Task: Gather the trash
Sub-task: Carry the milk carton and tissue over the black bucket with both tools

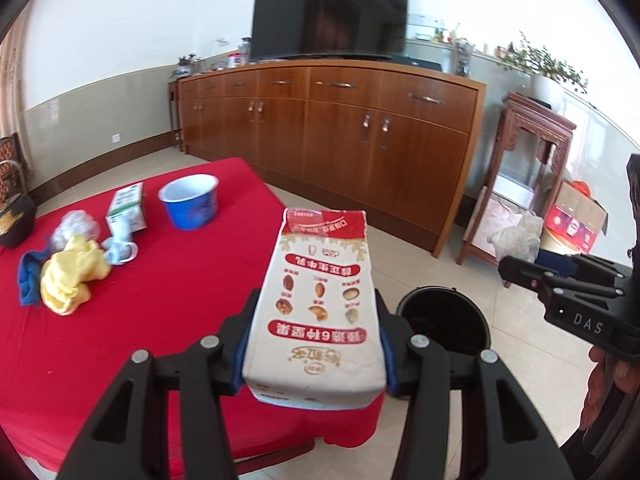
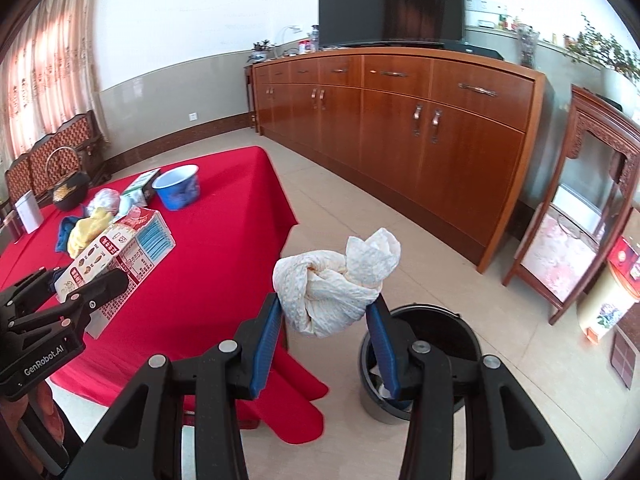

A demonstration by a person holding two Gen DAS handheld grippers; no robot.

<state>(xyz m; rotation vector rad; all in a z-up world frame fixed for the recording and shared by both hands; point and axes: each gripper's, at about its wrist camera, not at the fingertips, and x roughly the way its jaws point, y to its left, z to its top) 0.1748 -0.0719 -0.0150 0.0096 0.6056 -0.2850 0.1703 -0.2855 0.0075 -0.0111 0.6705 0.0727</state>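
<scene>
My left gripper [image 1: 316, 320] is shut on a red and white milk carton [image 1: 320, 300], held over the corner of the red-clothed table [image 1: 160, 300]. The same carton [image 2: 116, 256] and left gripper [image 2: 86, 284] show at the left of the right wrist view. My right gripper [image 2: 326, 312] is shut on a crumpled white paper wad [image 2: 336, 284], above and just left of a black bin [image 2: 420, 360] on the floor. The bin [image 1: 444, 320] stands right of the table corner, and the right gripper [image 1: 516, 272] hangs beyond it.
On the table lie a blue bowl [image 1: 190, 202], a small green carton [image 1: 126, 206], yellow cloth [image 1: 72, 276], blue cloth [image 1: 28, 284] and clear plastic [image 1: 74, 228]. A long wooden sideboard [image 1: 340, 128] with a television [image 1: 328, 12] lines the wall. A carved stand [image 1: 528, 160] is at right.
</scene>
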